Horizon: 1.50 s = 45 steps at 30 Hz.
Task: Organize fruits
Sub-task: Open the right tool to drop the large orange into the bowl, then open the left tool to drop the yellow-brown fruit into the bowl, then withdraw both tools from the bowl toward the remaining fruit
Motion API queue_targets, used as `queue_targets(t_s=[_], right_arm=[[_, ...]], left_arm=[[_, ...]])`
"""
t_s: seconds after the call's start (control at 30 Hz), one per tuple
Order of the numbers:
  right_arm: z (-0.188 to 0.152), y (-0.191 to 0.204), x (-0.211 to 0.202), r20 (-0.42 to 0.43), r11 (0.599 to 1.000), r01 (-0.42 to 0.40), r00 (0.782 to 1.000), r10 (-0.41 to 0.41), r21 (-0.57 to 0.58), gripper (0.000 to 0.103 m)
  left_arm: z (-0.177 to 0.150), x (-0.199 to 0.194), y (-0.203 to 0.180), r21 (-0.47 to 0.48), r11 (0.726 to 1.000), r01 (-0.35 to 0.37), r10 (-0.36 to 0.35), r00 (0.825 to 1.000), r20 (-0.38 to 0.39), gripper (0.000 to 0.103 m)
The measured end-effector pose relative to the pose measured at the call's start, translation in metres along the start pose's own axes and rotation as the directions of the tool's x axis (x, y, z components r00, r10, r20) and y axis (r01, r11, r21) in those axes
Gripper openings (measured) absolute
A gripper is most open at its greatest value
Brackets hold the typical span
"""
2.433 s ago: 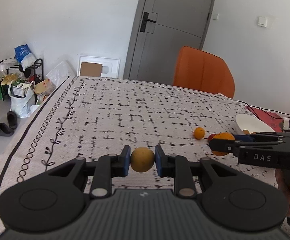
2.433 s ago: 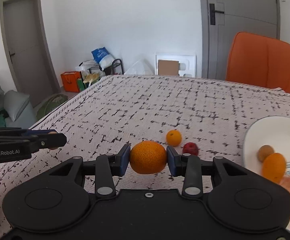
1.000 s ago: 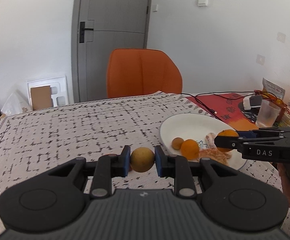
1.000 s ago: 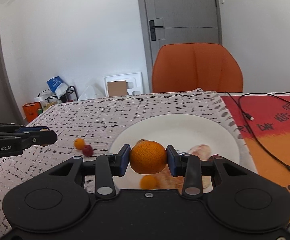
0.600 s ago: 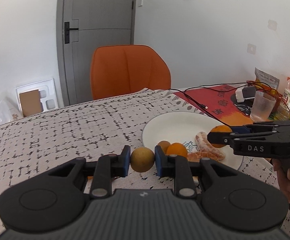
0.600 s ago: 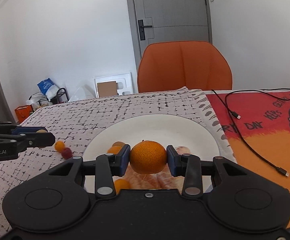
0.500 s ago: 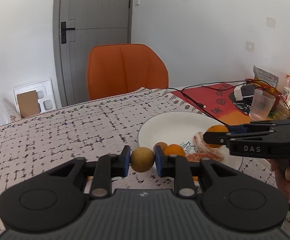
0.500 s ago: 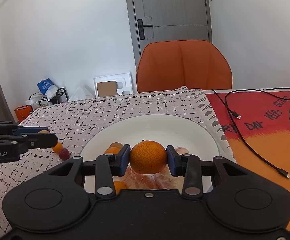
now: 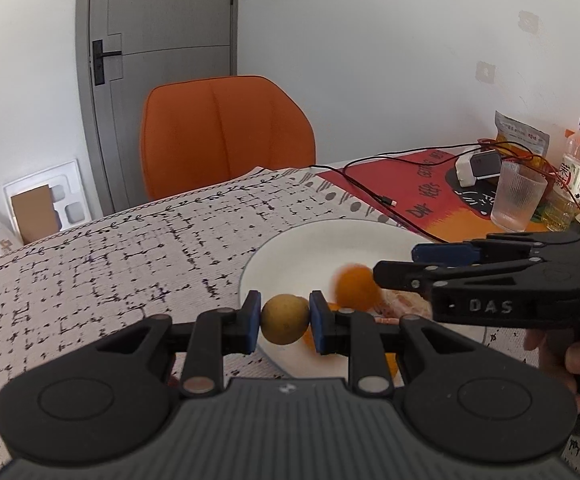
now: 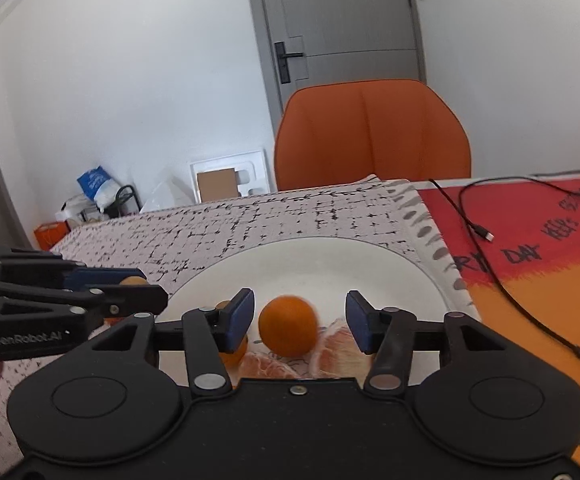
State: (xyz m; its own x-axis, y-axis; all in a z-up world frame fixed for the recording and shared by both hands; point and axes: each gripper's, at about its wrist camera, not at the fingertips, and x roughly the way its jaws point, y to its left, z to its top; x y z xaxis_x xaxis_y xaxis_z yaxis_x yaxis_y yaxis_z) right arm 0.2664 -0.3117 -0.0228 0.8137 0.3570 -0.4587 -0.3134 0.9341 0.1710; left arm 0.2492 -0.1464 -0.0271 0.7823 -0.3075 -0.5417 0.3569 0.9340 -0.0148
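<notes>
My left gripper [image 9: 284,320] is shut on a small yellow-brown round fruit [image 9: 284,319], held at the near-left rim of the white plate [image 9: 310,240]. My right gripper [image 10: 300,322] hangs over the white plate [image 10: 330,264] with its jaws opening; the orange [image 10: 288,326] is between the pads, touching neither, blurred and dropping. In the left wrist view the same orange [image 9: 354,287] appears just left of the right gripper's tips. Peeled orange segments [image 10: 330,350] and a smaller orange fruit [image 10: 235,354] lie on the plate below.
An orange chair [image 9: 225,136] stands behind the table. On the red mat [image 10: 530,220] lie a black cable [image 10: 502,280], a glass [image 9: 517,196], a bottle [image 9: 576,160] and a snack bag [image 9: 522,136]. A hand [image 9: 558,360] holds the right gripper.
The right gripper's jaws have spread and let go of the orange, which now falls toward the plate. The left gripper has moved closer to the plate, still gripping its fruit.
</notes>
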Motion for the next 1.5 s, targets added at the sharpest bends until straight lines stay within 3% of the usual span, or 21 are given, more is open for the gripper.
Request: queue_targets(t_s=[0.27, 0.57, 1.0, 1.23, 1.33, 1.43, 1.5], right_arm=[[-0.006, -0.007, -0.014, -0.003, 0.999, 0.019, 1.0, -0.019, 0.026, 0.052], [-0.013, -0.002, -0.02, -0.004, 0.999, 0.007, 1.0, -0.007, 0.04, 0.057], [-0.018, 0.014, -0.03, -0.003, 0.999, -0.008, 1.0, 0.008, 0.041, 0.065], [-0.02, 0.027, -0.037, 0.0, 0.999, -0.023, 1.0, 0.023, 0.037, 0.078], [-0.02, 0.034, -0.038, -0.002, 0.999, -0.032, 0.999, 0.032, 0.03, 0.086], [-0.021, 0.042, -0.04, 0.0, 0.999, -0.034, 0.999, 0.034, 0.018, 0.102], [-0.021, 0.046, -0.042, 0.003, 0.999, -0.03, 1.0, 0.03, 0.017, 0.103]], left_arm=[[0.006, 0.005, -0.008, -0.004, 1.0, 0.013, -0.013, 1.0, 0.013, 0.025], [0.008, -0.01, 0.0, -0.025, 0.999, -0.026, 0.026, 0.999, 0.022, 0.029], [-0.003, -0.043, 0.022, -0.076, 0.994, -0.076, 0.078, 0.997, 0.019, 0.051], [-0.011, -0.063, 0.031, -0.1, 0.989, -0.111, 0.115, 0.993, 0.036, 0.076], [-0.016, -0.072, 0.037, -0.111, 0.985, -0.132, 0.137, 0.99, 0.039, 0.081], [-0.022, -0.081, 0.045, -0.127, 0.981, -0.15, 0.157, 0.987, 0.043, 0.085], [-0.025, -0.085, 0.05, -0.135, 0.978, -0.158, 0.165, 0.986, 0.038, 0.087]])
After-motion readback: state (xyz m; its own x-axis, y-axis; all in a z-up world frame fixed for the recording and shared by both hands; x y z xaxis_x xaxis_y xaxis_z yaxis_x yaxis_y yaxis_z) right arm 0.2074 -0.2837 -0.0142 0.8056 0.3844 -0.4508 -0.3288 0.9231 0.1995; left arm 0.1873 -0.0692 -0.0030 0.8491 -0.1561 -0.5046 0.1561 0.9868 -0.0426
